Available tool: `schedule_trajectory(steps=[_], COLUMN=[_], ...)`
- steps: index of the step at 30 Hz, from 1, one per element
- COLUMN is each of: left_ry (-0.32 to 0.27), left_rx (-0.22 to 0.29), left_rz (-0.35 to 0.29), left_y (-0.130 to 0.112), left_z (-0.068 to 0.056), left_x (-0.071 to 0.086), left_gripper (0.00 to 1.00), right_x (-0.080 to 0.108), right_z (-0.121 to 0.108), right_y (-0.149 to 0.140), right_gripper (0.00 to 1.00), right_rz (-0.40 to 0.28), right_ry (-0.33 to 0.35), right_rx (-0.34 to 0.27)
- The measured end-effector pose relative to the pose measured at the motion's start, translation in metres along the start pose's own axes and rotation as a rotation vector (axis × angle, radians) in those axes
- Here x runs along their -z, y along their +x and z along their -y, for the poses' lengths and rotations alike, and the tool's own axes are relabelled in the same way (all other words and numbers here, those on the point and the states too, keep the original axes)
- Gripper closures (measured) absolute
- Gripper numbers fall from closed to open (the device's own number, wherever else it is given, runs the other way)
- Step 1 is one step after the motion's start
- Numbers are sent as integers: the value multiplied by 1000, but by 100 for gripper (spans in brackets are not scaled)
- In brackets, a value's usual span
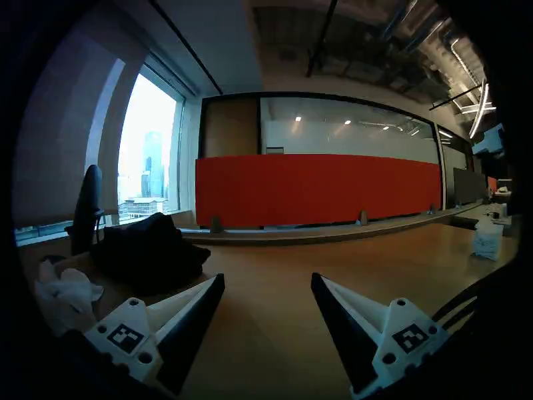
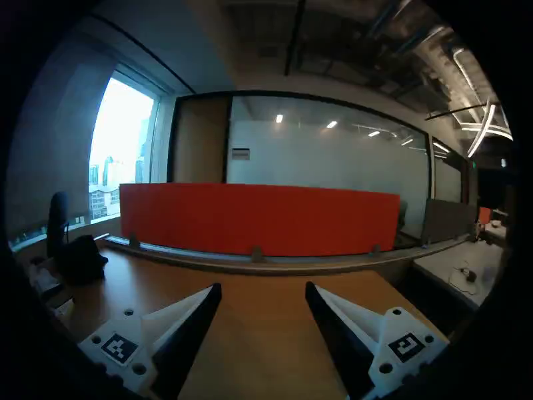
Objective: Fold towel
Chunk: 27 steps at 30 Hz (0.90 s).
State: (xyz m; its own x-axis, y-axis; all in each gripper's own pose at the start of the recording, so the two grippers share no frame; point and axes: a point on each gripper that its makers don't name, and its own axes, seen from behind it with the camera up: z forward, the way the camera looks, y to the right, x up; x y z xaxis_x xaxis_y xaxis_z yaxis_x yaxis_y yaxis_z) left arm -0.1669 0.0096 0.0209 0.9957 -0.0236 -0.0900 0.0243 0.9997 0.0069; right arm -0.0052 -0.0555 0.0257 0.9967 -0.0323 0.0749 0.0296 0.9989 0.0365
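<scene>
Left gripper [image 1: 266,287] near crumpled white cloth [image 1: 63,297]

We see a worktop [image 1: 266,250] of wood, smooth with a low sheen. The left claw [image 1: 266,276] and right claw [image 2: 263,285] look like matt white plastic with matt black inner faces. The divider [image 1: 313,190] is matt red, and we cannot tell its material. The glass wall [image 1: 346,127] above it is glossy and mirrors lamps. A black bundle [image 1: 150,253] looks like soft, matt cloth. The white cloth [image 1: 63,297] is crumpled and matt.
</scene>
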Motion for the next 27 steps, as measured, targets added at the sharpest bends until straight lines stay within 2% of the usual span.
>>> schedule_trajectory(steps=[3, 15, 27], left_ry=[2, 0, 1], left_rx=[13, 10, 9], left_rz=[-2, -2, -4], left_y=[-1, -4, -7], left_z=[2, 1, 0], left_x=[0, -1, -3], left_gripper=[4, 4, 3], right_x=[1, 2, 1], right_z=[-1, -6, -23], right_y=[0, 0, 11], right_gripper=[3, 3, 3], right_rz=[1, -3, -63], right_ry=[-2, -1, -10], right_rx=[1, 1, 18])
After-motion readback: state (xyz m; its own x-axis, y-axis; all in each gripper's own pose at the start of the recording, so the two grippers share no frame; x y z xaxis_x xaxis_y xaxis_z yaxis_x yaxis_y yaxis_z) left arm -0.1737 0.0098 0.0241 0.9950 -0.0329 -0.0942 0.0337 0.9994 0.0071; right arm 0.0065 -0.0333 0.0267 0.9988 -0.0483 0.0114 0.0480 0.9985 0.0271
